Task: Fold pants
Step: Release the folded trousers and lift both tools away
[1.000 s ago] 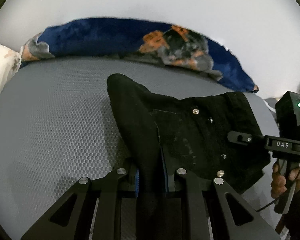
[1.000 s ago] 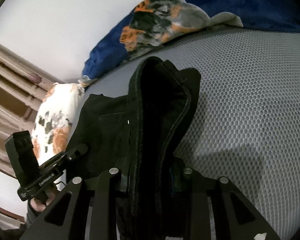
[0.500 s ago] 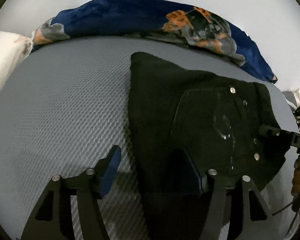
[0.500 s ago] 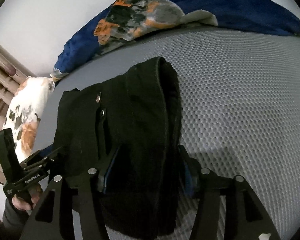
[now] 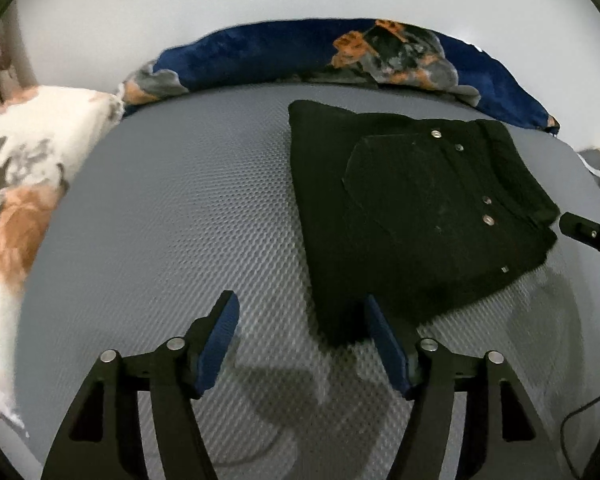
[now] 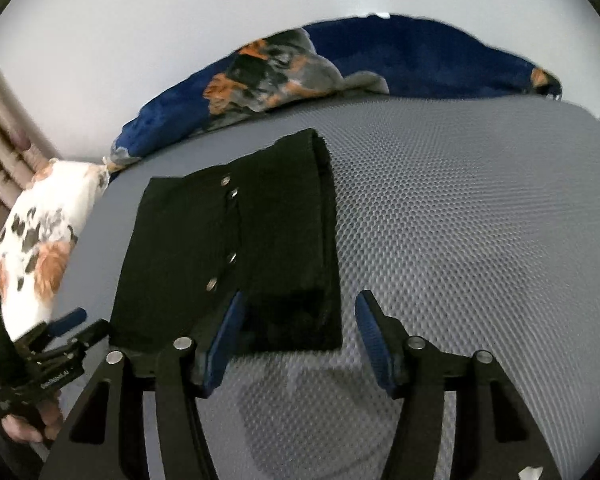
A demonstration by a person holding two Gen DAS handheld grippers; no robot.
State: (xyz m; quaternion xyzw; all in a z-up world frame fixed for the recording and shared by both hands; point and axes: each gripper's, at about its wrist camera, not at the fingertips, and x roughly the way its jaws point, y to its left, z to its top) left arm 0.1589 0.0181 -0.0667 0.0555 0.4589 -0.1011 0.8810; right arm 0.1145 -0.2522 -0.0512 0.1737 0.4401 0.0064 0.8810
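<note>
The black pants (image 5: 412, 208) lie folded into a flat, thick rectangle on the grey mesh mattress (image 5: 172, 216), back pocket and metal rivets facing up. They also show in the right wrist view (image 6: 236, 256). My left gripper (image 5: 300, 312) is open and empty, just off the near corner of the pants. My right gripper (image 6: 298, 312) is open and empty at the pants' near edge, its left finger (image 6: 224, 332) over the cloth. The other gripper's tip shows at the right edge of the left wrist view (image 5: 580, 230).
A blue blanket with orange and grey print (image 5: 340, 60) runs along the far edge by the white wall. A white pillow with orange and dark patches (image 5: 24, 184) lies at the left. A cable (image 5: 588, 420) hangs at the right.
Both grippers were shut on the pants and held them up. They have since opened, let the pants drop flat on the mattress, and pulled back.
</note>
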